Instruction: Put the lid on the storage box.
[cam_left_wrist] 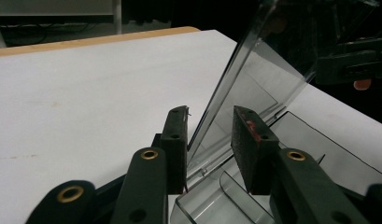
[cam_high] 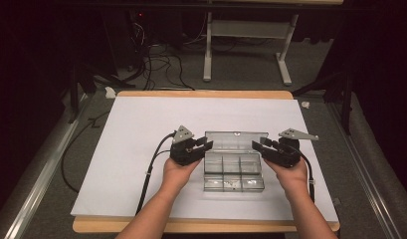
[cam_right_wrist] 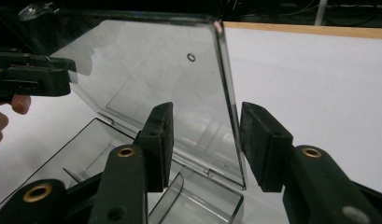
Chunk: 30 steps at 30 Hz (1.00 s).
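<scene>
A clear plastic compartment box (cam_high: 234,173) sits on the white sheet, with its lid (cam_high: 236,141) standing open at the far side. My left gripper (cam_high: 200,145) is at the lid's left end and my right gripper (cam_high: 263,144) at its right end. In the left gripper view the lid's edge (cam_left_wrist: 268,60) runs between the open jaws of the left gripper (cam_left_wrist: 209,112), close to the left pad. In the right gripper view the lid (cam_right_wrist: 146,70) has its side edge between the open jaws of the right gripper (cam_right_wrist: 208,109). Small pieces lie in the front compartments, too small to tell.
A white sheet (cam_high: 141,149) covers the wooden table (cam_high: 201,94). Black cables (cam_high: 161,64) and a white table frame (cam_high: 246,35) are on the grey floor beyond. Each gripper's cable (cam_high: 151,169) trails toward the near table edge.
</scene>
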Each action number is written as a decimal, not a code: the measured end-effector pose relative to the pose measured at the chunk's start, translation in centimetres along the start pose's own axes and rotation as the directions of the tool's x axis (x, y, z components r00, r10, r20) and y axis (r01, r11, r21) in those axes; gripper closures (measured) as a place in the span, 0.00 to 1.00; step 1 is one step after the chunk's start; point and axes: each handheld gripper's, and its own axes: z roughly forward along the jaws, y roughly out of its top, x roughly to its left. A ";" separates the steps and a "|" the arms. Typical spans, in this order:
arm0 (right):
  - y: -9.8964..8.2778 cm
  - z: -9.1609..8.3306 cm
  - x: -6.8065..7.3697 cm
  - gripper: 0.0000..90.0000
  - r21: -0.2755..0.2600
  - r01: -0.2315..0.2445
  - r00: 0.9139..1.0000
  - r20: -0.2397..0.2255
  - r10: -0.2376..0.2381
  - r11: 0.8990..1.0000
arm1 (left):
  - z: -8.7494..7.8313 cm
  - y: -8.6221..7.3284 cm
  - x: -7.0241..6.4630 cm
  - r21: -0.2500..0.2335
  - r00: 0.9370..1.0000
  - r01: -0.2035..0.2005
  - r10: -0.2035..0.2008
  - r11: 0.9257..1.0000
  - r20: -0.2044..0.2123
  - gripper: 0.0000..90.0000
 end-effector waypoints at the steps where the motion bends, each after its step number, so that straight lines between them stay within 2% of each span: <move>1: -0.1 -0.2 0.1 0.63 -0.005 0.003 1.000 0.001 -0.003 1.000 | -0.1 0.0 0.0 0.000 1.000 -0.003 0.003 1.000 0.000 0.73; 12: -0.7 -1.2 0.2 0.63 -0.026 0.020 1.000 -0.007 -0.020 0.999 | -0.8 -0.5 -0.7 -0.023 1.000 0.010 -0.010 1.000 0.001 0.68; 17: -0.8 -1.5 0.4 0.63 -0.029 0.043 0.999 0.002 -0.043 0.999 | -1.4 -0.7 -0.7 -0.029 1.000 0.012 -0.013 1.000 -0.009 0.65; 26: -1.8 -2.8 0.9 0.62 -0.020 0.090 0.995 0.043 -0.089 0.996 | -2.6 -1.4 -1.2 -0.037 1.000 -0.014 0.014 0.999 -0.008 0.61; 29: -2.3 -3.2 1.1 0.62 -0.015 0.096 0.994 0.053 -0.095 0.995 | -3.0 -2.0 -1.3 -0.029 1.000 0.011 -0.010 1.000 0.012 0.60; 30: -2.5 -3.3 1.2 0.62 -0.013 0.102 0.993 0.056 -0.101 0.995 | -3.1 -2.2 -1.3 -0.028 1.000 0.007 -0.007 1.000 0.010 0.60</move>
